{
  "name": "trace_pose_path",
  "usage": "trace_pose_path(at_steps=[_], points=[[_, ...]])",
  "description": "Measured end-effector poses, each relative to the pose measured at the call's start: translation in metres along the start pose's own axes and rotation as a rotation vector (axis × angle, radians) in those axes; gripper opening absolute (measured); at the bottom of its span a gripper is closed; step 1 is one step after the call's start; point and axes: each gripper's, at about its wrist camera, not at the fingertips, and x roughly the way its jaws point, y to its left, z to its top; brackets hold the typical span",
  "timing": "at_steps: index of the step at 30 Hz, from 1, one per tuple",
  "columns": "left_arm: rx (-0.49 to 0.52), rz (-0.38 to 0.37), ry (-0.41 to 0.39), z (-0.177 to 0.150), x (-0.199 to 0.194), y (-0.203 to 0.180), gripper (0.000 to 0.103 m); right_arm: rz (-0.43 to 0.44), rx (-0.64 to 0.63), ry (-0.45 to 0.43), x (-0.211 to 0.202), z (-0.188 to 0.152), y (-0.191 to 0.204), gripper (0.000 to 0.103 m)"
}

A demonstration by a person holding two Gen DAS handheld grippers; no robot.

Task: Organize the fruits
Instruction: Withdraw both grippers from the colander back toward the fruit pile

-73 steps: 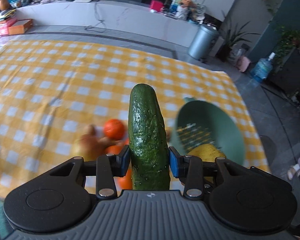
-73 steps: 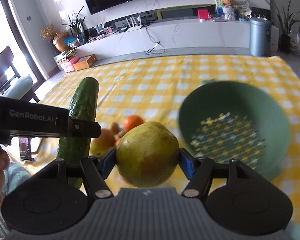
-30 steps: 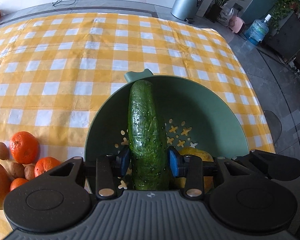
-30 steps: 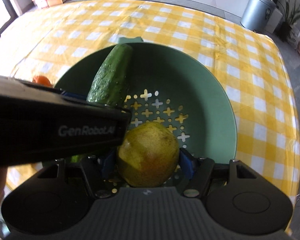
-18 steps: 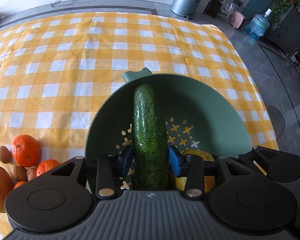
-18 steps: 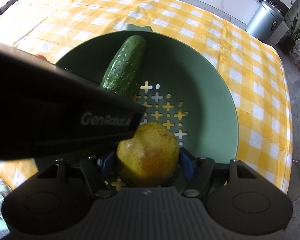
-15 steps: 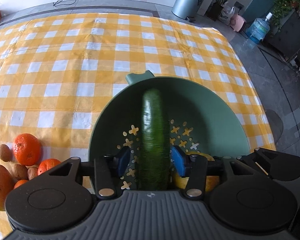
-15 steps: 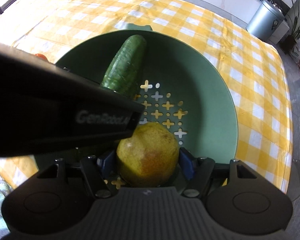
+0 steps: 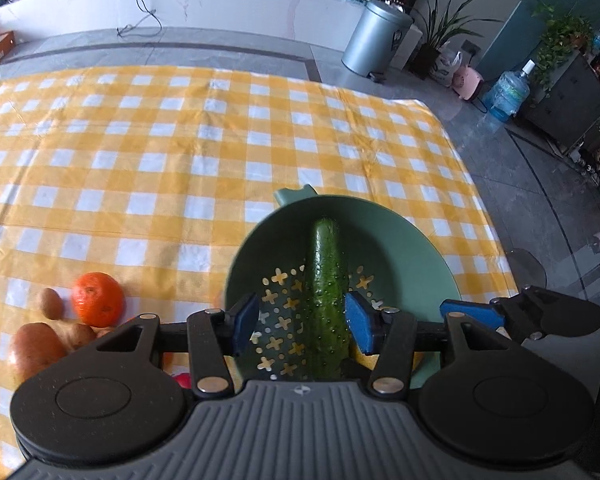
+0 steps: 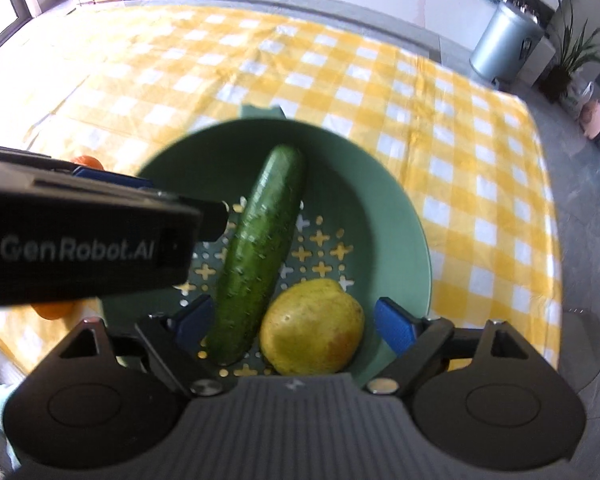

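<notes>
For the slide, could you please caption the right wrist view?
Open right gripper above a green colander holding a cucumber and a pear on a yellow checked tablecloth.

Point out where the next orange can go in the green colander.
Free: the colander's right wall and far side, beyond the cucumber tip and above the pear. Crowded: the near bottom, where cucumber and pear lie side by side under both open grippers.

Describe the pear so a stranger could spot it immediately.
Find the yellow checked tablecloth, then the green perforated bowl on it. Two items lie inside: the pear is the round yellow-green one with a russet blush, beside the long, dark, bumpy cucumber.
</notes>
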Motion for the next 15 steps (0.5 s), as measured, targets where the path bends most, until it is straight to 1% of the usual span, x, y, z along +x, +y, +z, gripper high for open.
trace_pose_path(at_steps=[5,7,10,15], points=[[0.009,0.020,-0.059,-0.004,-0.035,0.015,0.059,-0.014,0.038,-0.077,-0.022,-0.006,0.011,0.085],[0.020,0.030,-0.081,-0.007,-0.050,0.023,0.059,-0.007,0.063,-0.112,-0.034,-0.017,0.018,0.085],[0.047,0.050,-0.111,-0.012,-0.069,0.032,0.059,0.018,0.098,-0.164,-0.048,-0.027,0.032,0.085],[0.108,0.089,-0.152,-0.026,-0.096,0.051,0.059,0.083,0.152,-0.263,-0.063,-0.039,0.057,0.085]])
